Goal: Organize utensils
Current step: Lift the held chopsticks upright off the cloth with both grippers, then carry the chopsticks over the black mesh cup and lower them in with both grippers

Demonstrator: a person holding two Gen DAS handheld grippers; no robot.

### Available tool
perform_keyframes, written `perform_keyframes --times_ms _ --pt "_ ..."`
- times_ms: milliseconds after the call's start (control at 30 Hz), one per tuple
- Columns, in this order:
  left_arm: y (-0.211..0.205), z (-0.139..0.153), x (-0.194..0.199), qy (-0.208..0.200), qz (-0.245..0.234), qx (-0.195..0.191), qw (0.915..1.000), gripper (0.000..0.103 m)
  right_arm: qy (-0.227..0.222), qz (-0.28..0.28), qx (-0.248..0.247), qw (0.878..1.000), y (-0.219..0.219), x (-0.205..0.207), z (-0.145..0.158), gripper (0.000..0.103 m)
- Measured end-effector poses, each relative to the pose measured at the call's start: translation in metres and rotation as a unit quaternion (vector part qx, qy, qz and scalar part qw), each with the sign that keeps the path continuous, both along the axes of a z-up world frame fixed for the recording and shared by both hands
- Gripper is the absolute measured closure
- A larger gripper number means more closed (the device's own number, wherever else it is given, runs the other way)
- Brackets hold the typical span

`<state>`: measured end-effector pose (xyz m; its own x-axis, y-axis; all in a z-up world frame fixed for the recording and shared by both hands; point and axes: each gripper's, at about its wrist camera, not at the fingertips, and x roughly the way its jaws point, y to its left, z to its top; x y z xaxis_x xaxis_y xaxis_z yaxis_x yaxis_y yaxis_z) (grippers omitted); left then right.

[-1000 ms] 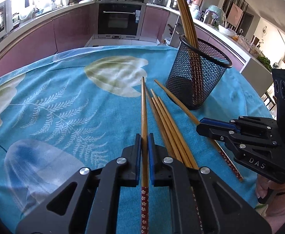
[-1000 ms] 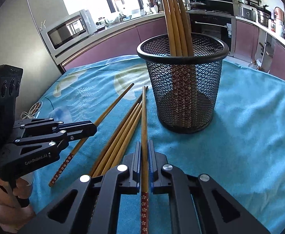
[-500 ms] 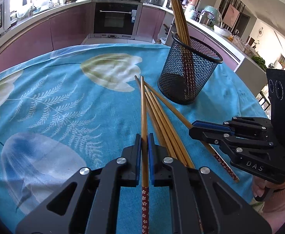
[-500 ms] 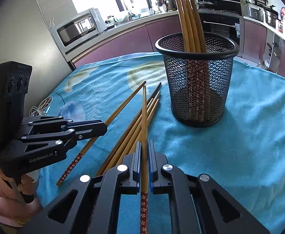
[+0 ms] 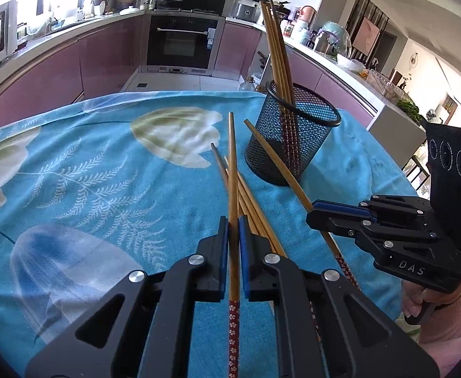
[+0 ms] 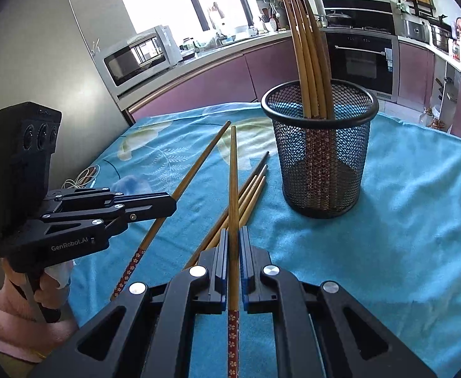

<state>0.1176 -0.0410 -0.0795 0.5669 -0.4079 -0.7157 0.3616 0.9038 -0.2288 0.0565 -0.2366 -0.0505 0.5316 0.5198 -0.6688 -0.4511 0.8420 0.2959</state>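
Two wrist views of a kitchen surface [image 5: 340,163] draped in a turquoise floral cloth [image 5: 104,173], with a black mesh holder [image 5: 290,138] as landmark.

**Left wrist view.** The left tongs [image 5: 233,230] are closed on a single wooden chopstick [image 5: 233,170], its red flower-patterned end toward the camera and its tip pointing at the holder's left side. The right tongs [image 5: 317,212], right of the holder and nearer the camera, are likewise clamped on a chopstick [image 5: 277,160] that slants up to the holder's near wall; their body reads "DAS". A loose bundle of chopsticks [image 5: 252,201] lies on the cloth just left of the holder's base. Several chopsticks [image 5: 277,47] stand in the holder, leaning left. This view alone shows the shelf-lined doorway right of the holder.

**Right wrist view.** The right tongs [image 6: 234,242] grip their chopstick [image 6: 233,182] between blue pads [image 6: 243,245], raised above the loose bundle [image 6: 249,195] left of the holder [image 6: 321,157]. The left tongs [image 6: 167,203], far left of the holder, carry the lettering "GenRobot.AI" plus a small label too fine to read; the chopstick [image 6: 196,170] in their grip angles toward the holder's rim. Only this view shows a microwave [image 6: 139,56] and a coiled white cable [image 6: 82,178] beyond the holder's left, and the hand [image 6: 52,286] under the left tongs. An oven [image 6: 359,60] stands behind the holder in both views.
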Motion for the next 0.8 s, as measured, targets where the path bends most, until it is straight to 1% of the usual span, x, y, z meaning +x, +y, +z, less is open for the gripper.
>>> perform_keyframes --times_ms 133,400,633,800 --pt "0.002 0.013 -0.002 -0.007 -0.009 -0.02 0.9997 0.095 -0.011 0.001 0.017 1.0 -0.006 -0.004 0.01 0.097" --pt "0.007 0.043 -0.009 -0.029 -0.024 -0.061 0.9974 0.095 -0.052 -0.012 0.04 0.998 -0.023 -0.009 0.038 0.097" --pt "0.008 0.068 -0.006 -0.054 -0.028 -0.084 0.9946 0.095 -0.088 -0.026 0.053 0.994 -0.038 -0.005 0.061 0.097" --pt "0.004 0.083 0.0 -0.074 -0.028 -0.089 0.993 0.095 -0.114 -0.033 0.055 0.991 -0.044 -0.001 0.077 0.097"
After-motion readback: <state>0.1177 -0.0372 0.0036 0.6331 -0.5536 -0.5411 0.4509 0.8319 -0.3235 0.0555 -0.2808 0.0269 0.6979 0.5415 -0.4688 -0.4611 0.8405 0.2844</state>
